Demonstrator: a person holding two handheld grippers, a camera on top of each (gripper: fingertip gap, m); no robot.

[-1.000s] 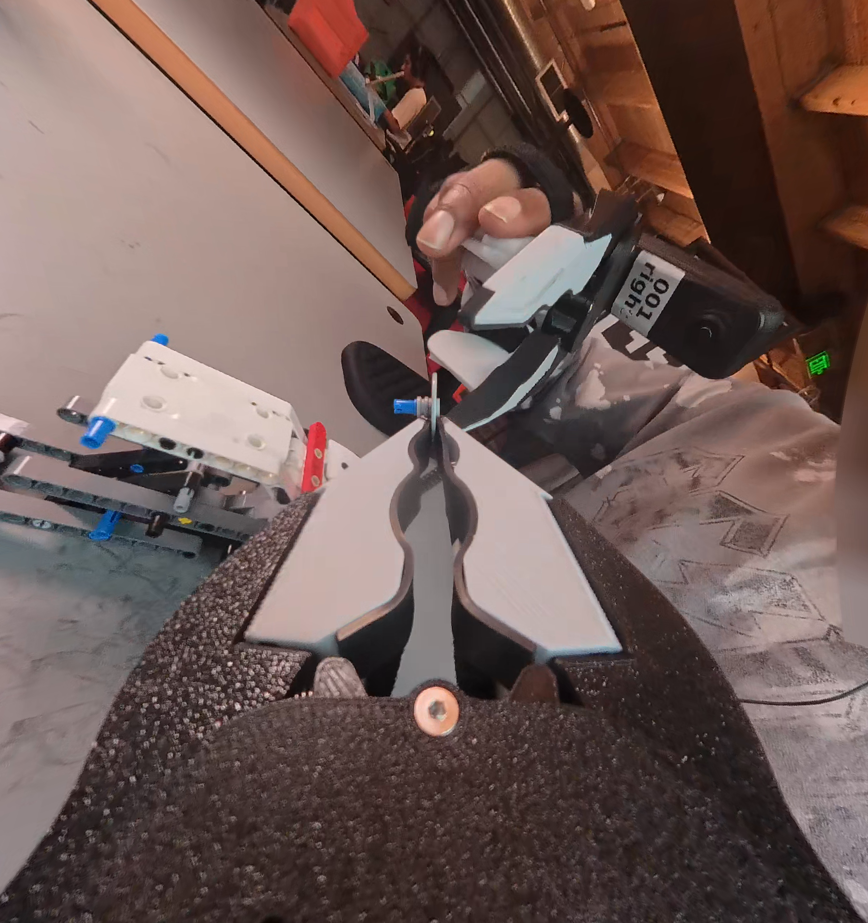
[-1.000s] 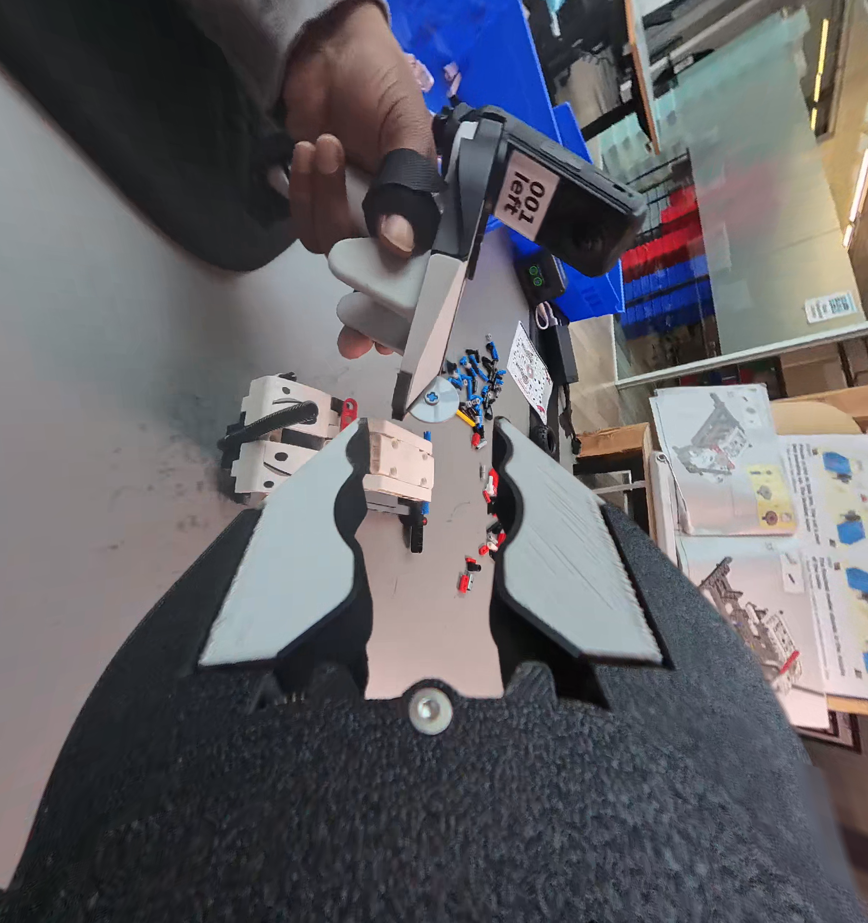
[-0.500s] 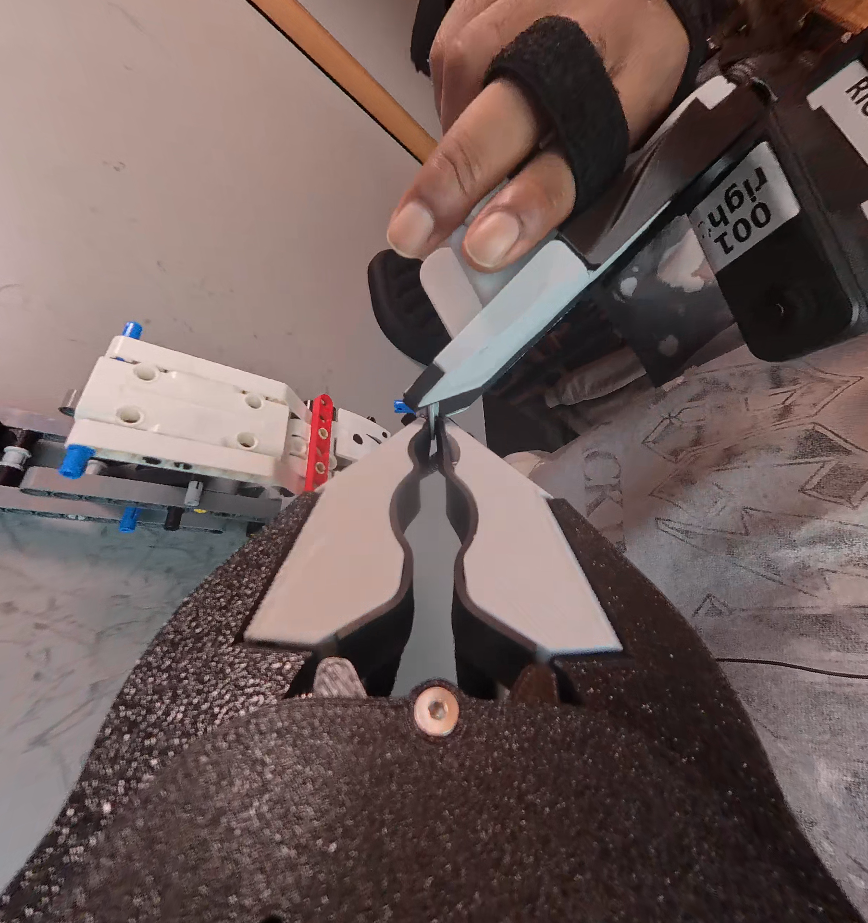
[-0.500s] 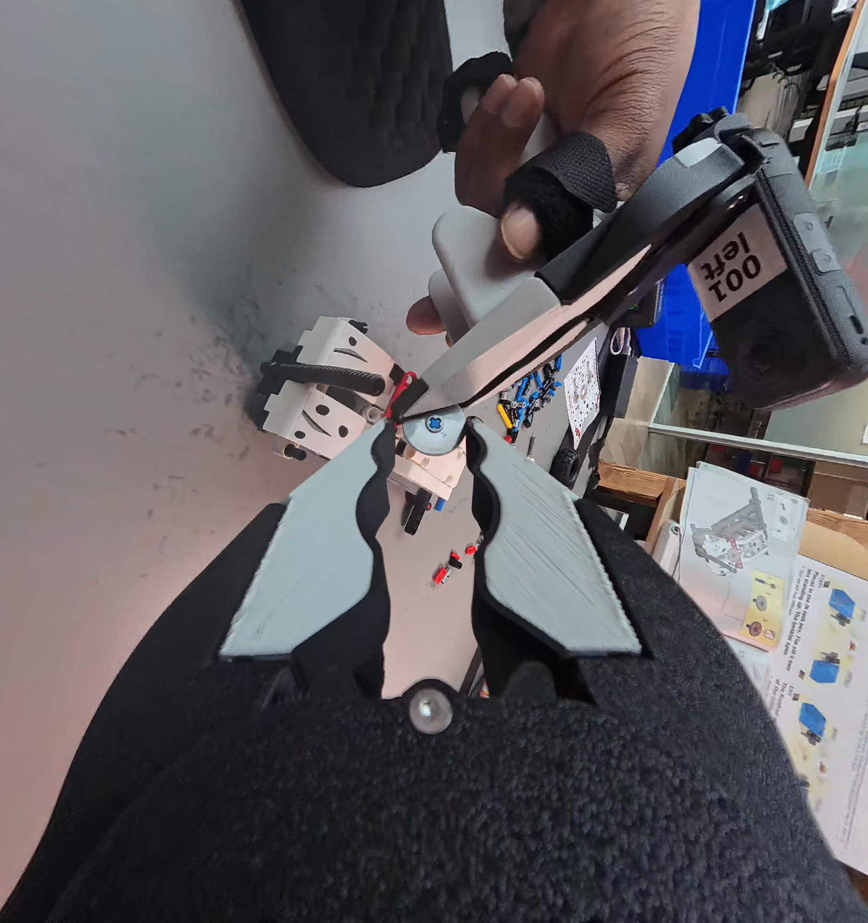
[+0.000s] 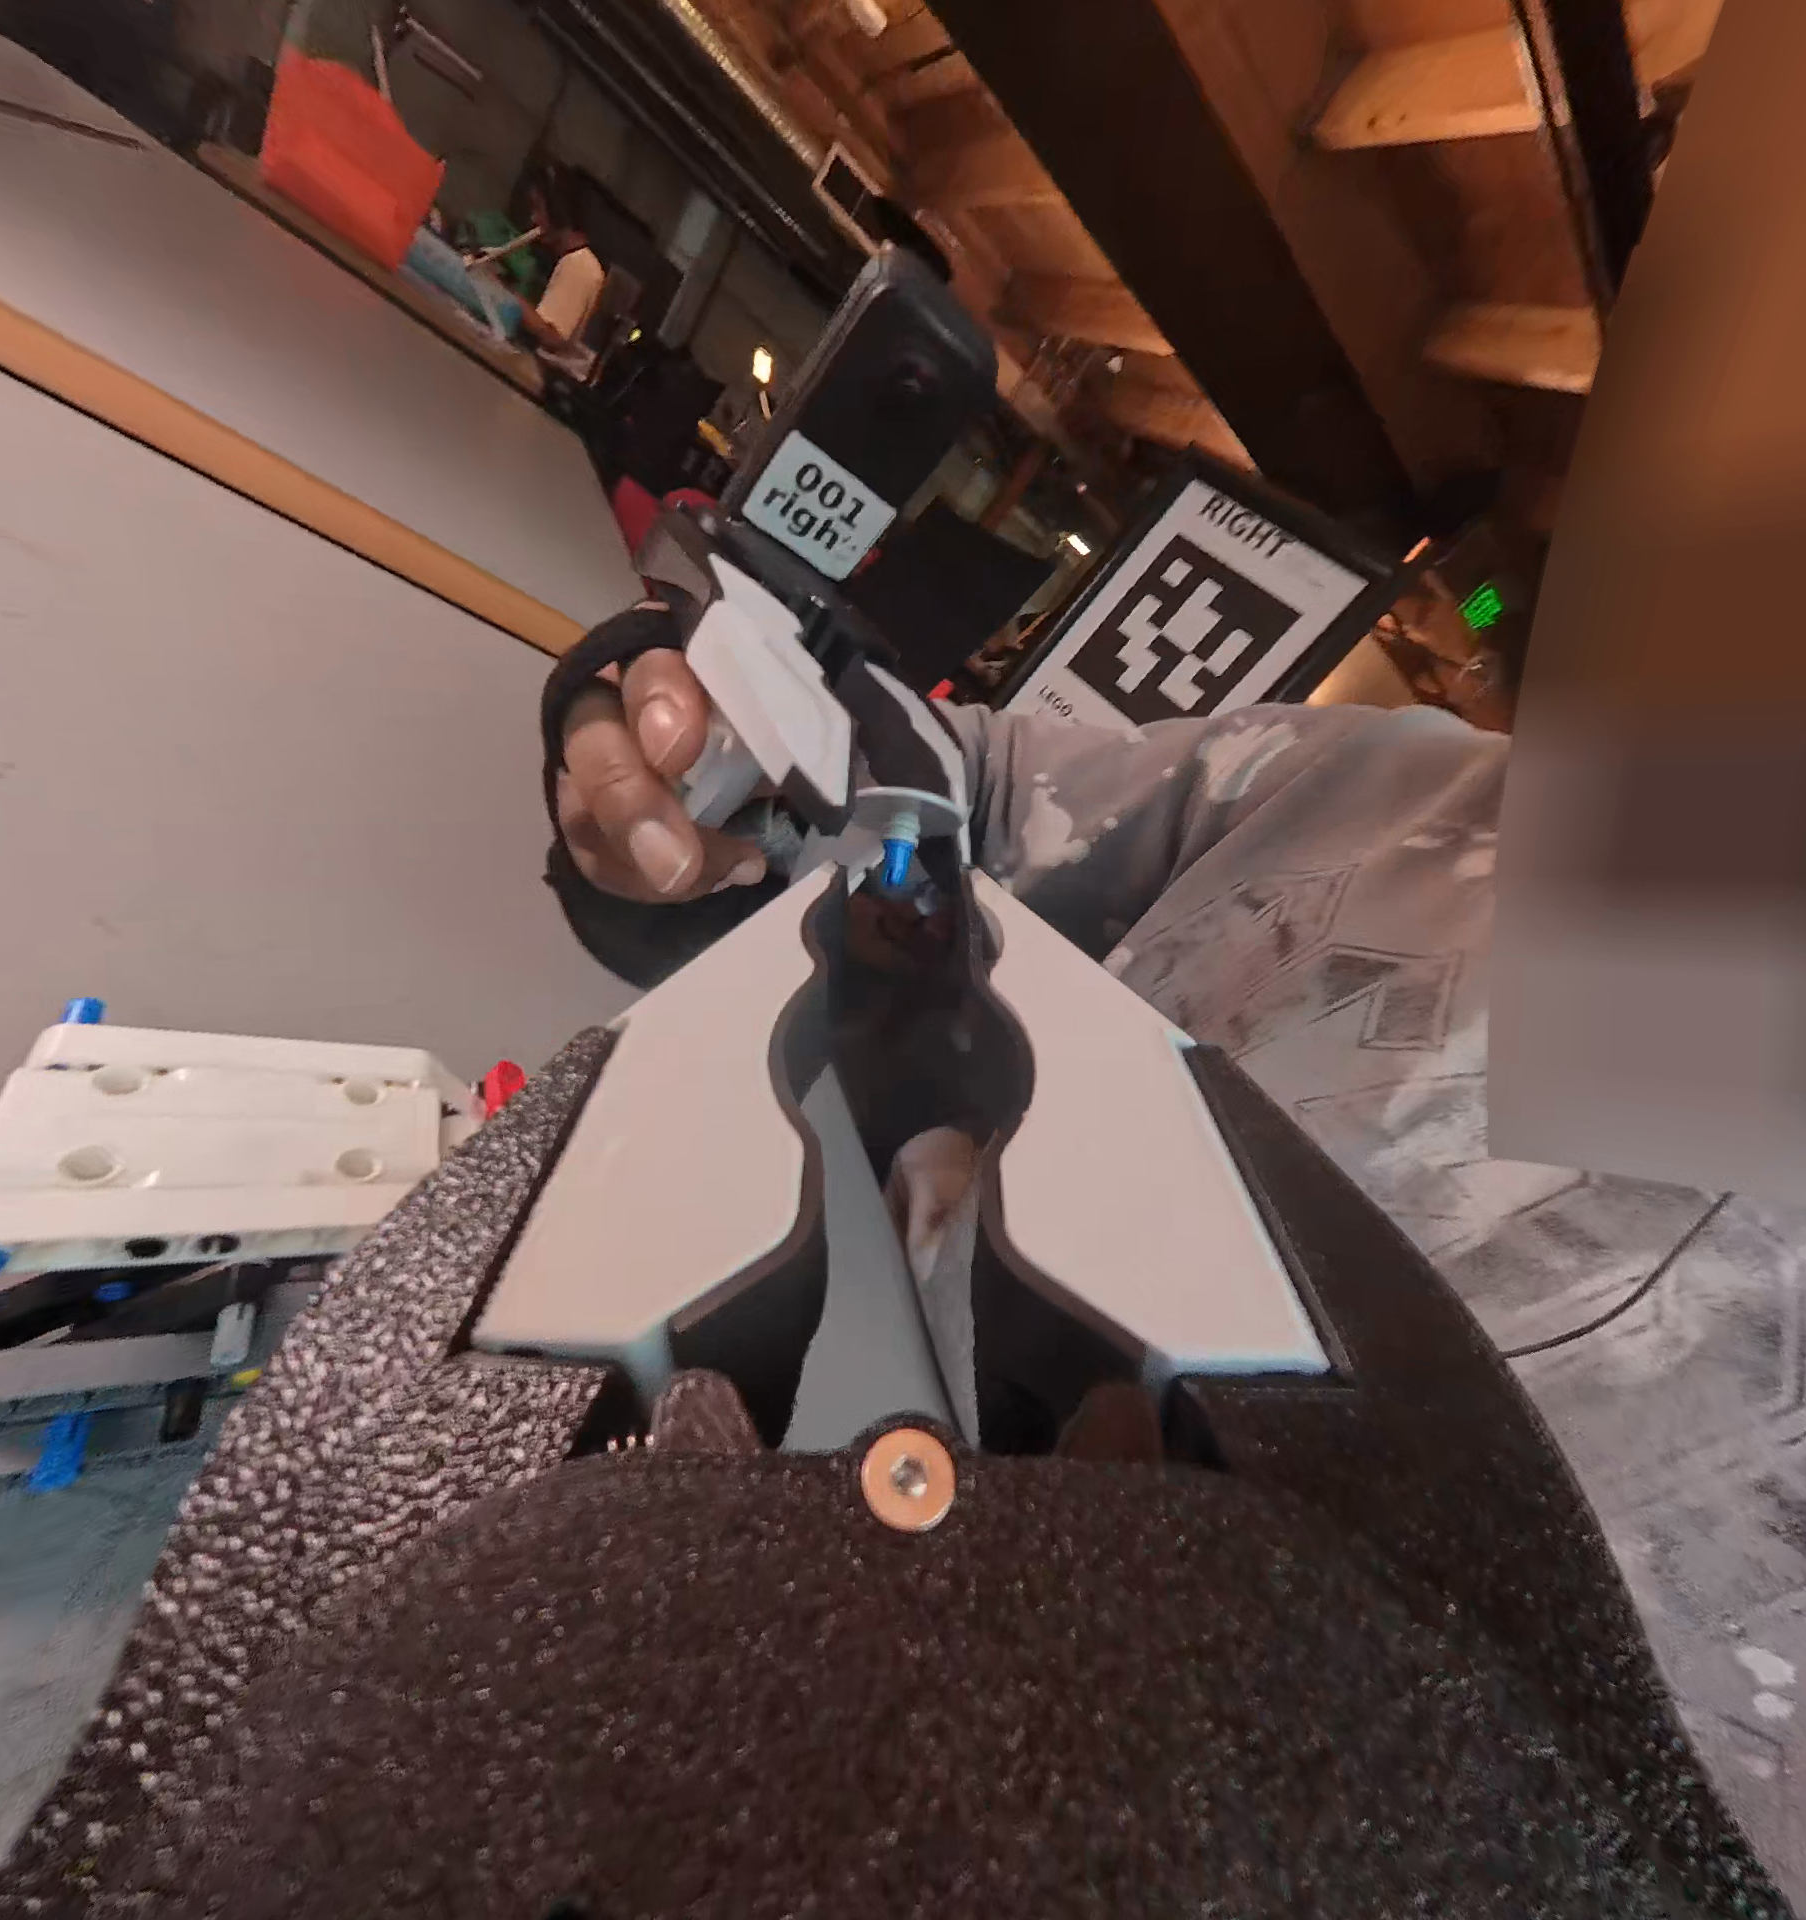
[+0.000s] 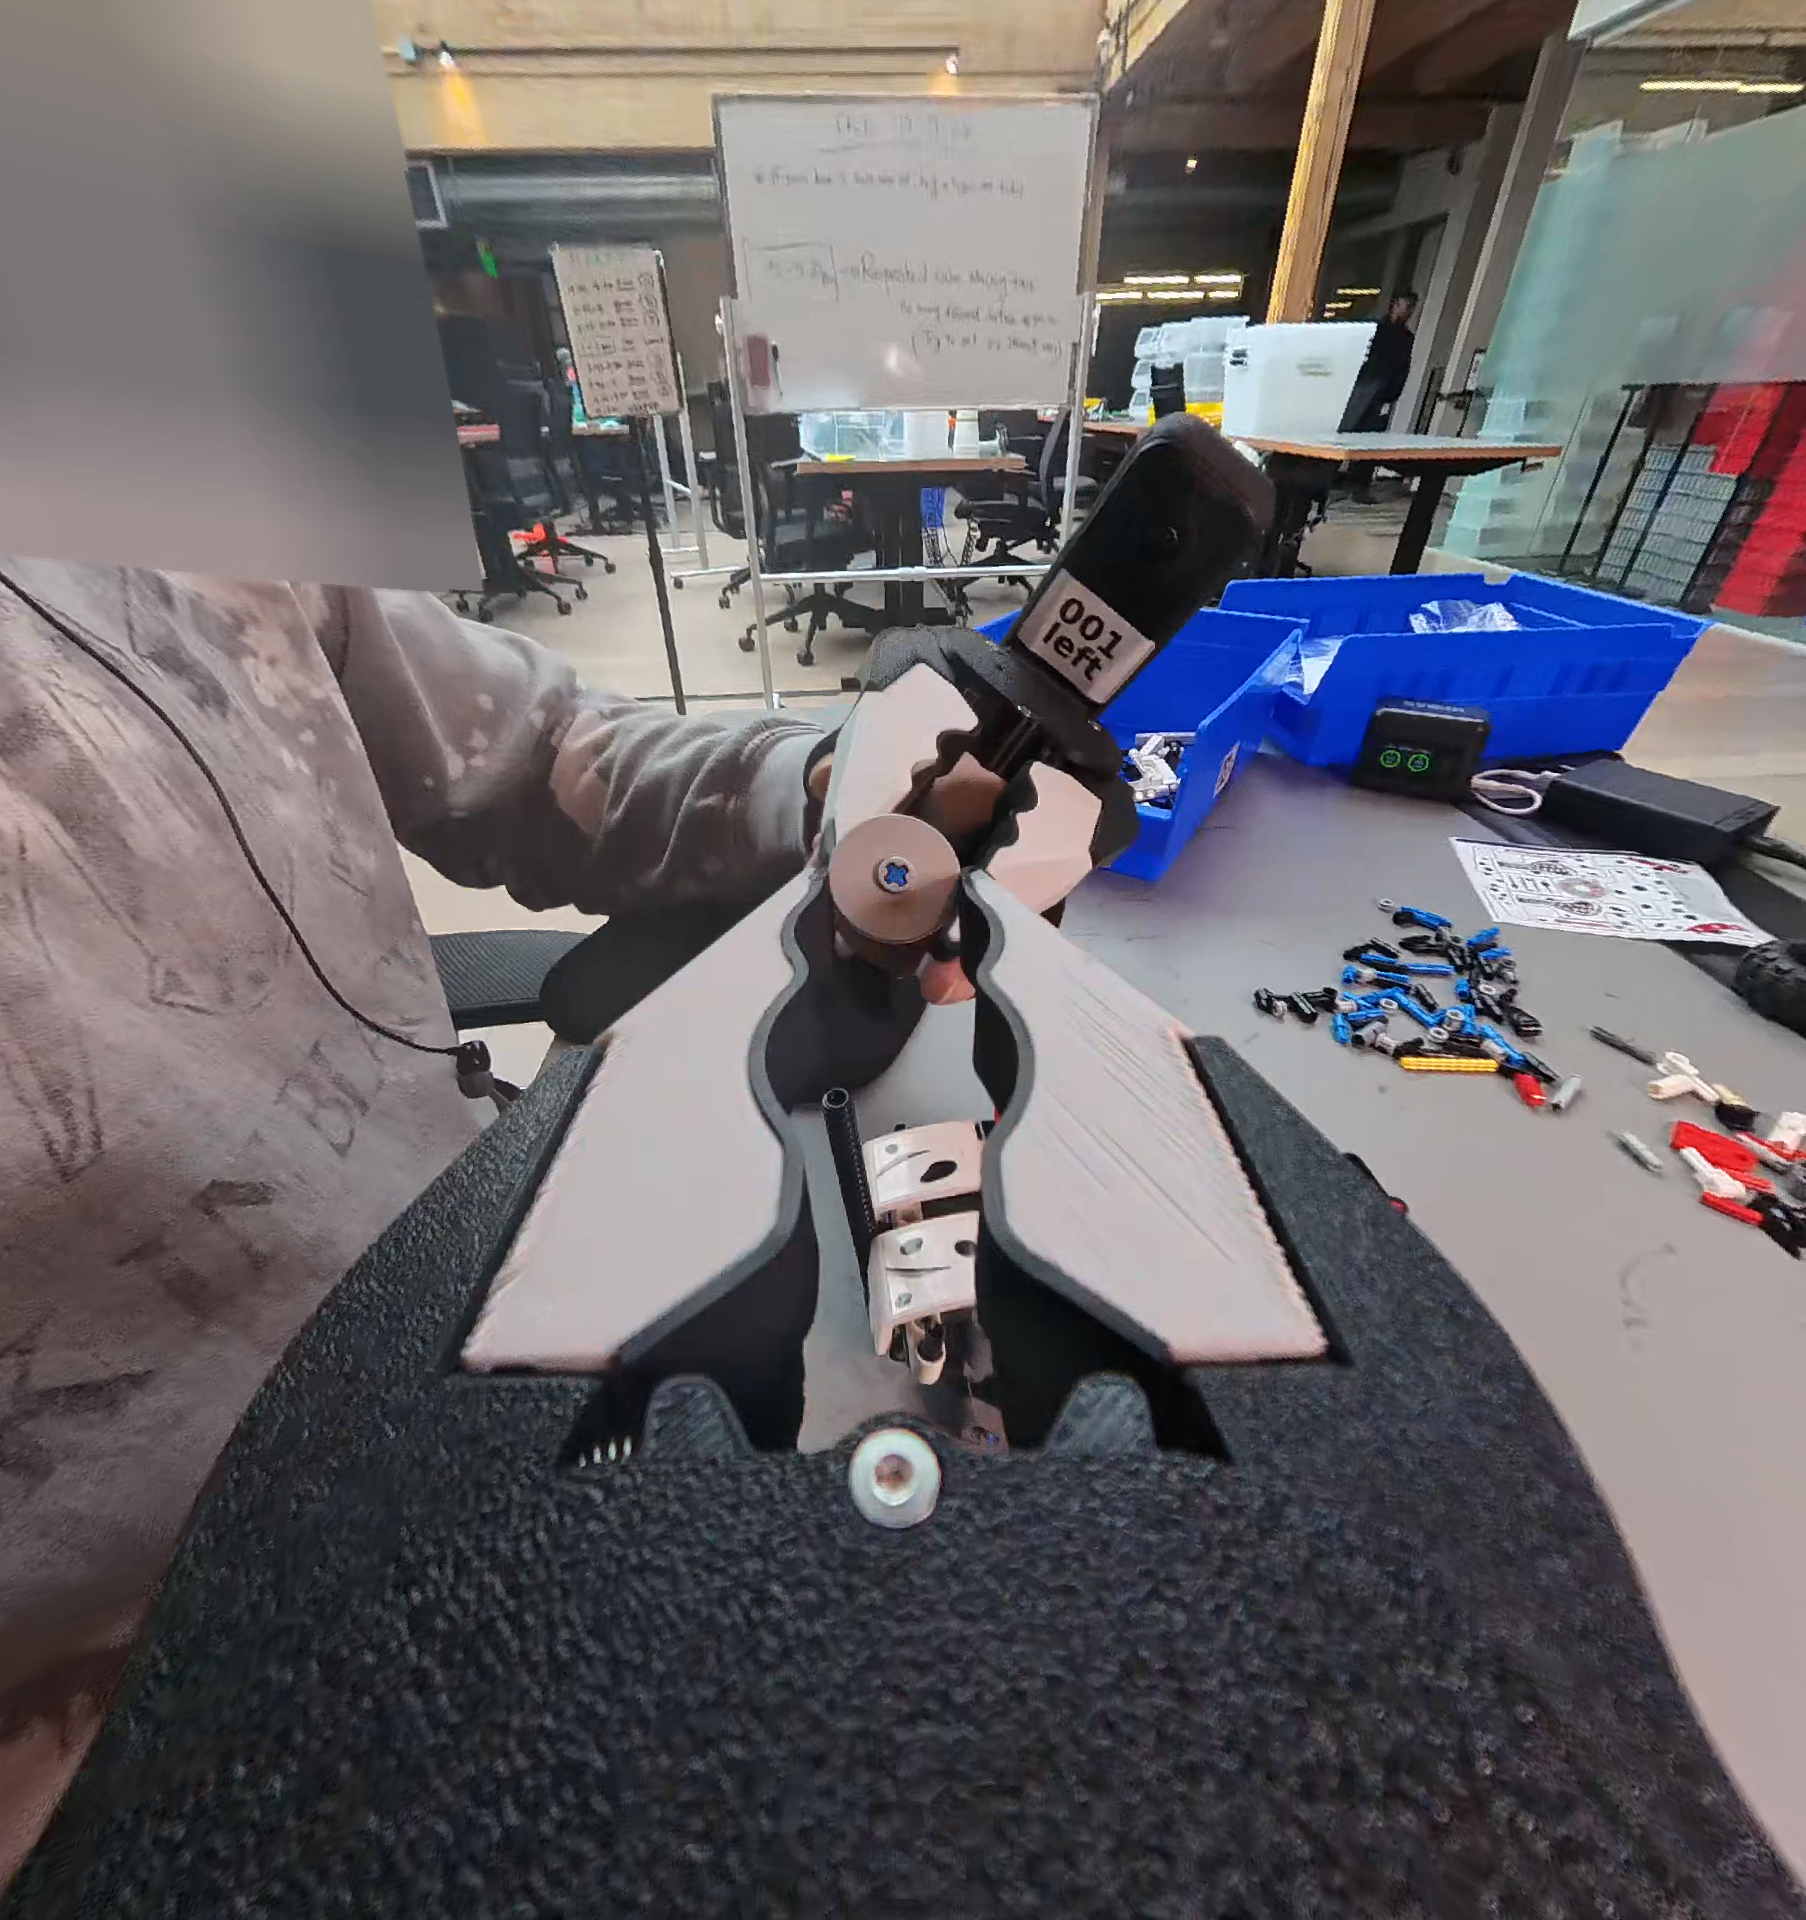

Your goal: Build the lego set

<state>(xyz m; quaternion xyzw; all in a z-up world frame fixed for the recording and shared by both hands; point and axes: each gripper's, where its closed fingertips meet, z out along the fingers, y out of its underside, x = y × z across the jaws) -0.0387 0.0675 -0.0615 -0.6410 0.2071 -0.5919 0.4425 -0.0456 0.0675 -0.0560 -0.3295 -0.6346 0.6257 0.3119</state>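
The grey disc (image 6: 894,878) with its blue pin (image 5: 894,860) has passed from the left gripper (image 5: 897,883), now slightly parted, to the right gripper (image 6: 883,904), clamped on it at frame centre. The white lego assembly (image 5: 203,1143) sits on the counter (image 5: 203,779), lower left.

right tool (image 6: 894,896) clamping grey disc (image 6: 891,878)

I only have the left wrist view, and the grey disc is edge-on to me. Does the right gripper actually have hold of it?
Observer: Yes. In the right wrist view the right gripper has its jaws shut on the rim of the grey disc, which is face-on there.
Operator: Where are the spare pins?
Observer: A loose pile of blue and black pins lies on the table, nearer than the blue bins.
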